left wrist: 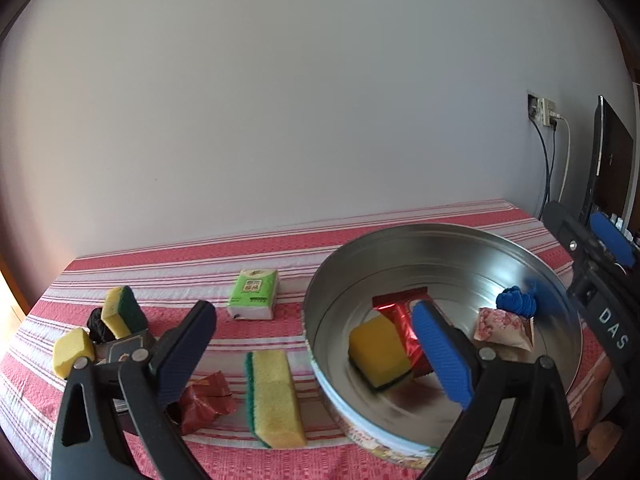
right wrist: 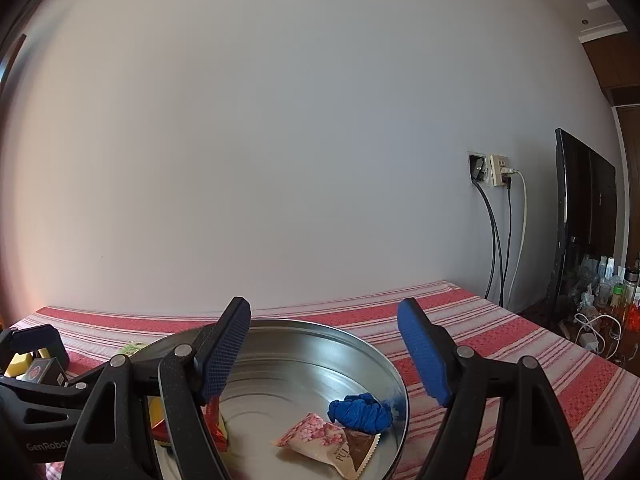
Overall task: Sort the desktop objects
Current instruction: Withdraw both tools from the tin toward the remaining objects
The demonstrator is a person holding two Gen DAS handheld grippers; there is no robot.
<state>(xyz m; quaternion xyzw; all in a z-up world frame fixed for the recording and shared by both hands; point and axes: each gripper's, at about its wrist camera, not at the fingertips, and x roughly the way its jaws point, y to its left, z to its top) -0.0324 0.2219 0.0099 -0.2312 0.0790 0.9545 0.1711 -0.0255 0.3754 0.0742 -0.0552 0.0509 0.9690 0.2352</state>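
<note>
Both our left gripper (left wrist: 316, 344) and right gripper (right wrist: 324, 354) gape wide, empty, over the tin (left wrist: 440, 240) collecting sorted items.

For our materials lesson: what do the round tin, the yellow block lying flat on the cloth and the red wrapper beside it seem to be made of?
Round tin: bare metal inside, shiny, mirroring its contents; printed outer wall.
Yellow block: foam sponge, porous and matt, with a green scouring layer along one side.
Red wrapper: probably foil or metallised plastic, crumpled and glossy.
</note>
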